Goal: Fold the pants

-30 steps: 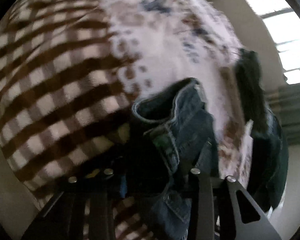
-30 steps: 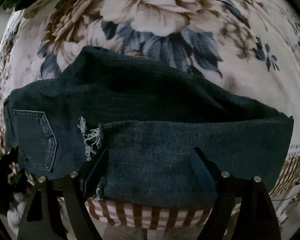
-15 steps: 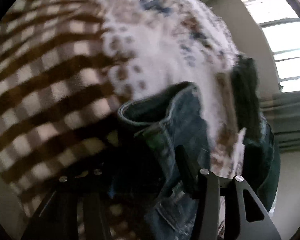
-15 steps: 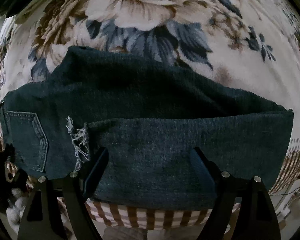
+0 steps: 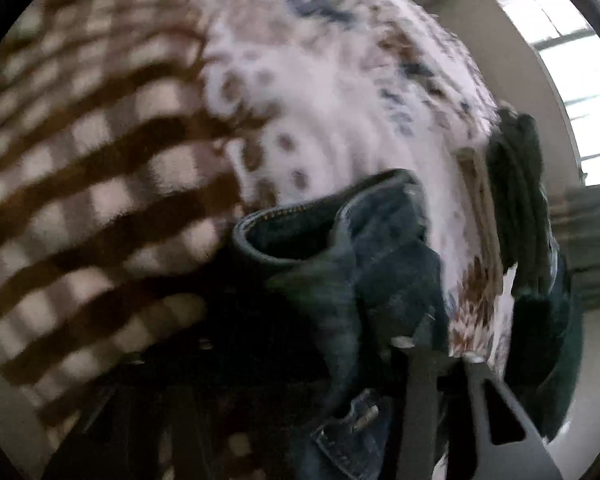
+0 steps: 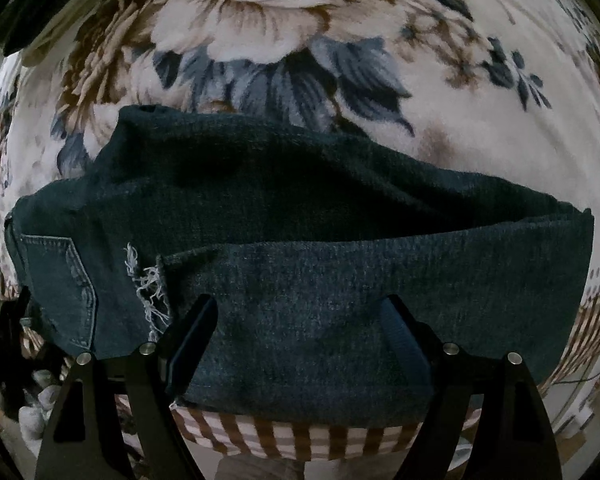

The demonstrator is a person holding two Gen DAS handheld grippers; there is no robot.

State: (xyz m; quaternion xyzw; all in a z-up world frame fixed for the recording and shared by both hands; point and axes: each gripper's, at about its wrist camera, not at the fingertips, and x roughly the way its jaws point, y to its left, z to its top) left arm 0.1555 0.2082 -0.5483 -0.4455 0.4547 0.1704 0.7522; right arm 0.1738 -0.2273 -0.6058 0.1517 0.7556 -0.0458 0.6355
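Note:
Dark blue jeans lie folded lengthwise on a floral blanket, with a back pocket and a frayed hem at the left. My right gripper is open, its fingers resting on the near layer of denim without pinching it. In the blurred left wrist view the waistband end of the jeans is bunched between the fingers of my left gripper. The left finger is lost in shadow, so how the jaws stand cannot be made out.
The blanket has a brown checked border along the near edge. A pile of dark clothes sits at the far blanket edge near a window. Cables lie off the right edge.
The left gripper has opened from its tight pinch and shifted left along the waistband; its view is now blurred. The jeans under the right gripper have barely moved.

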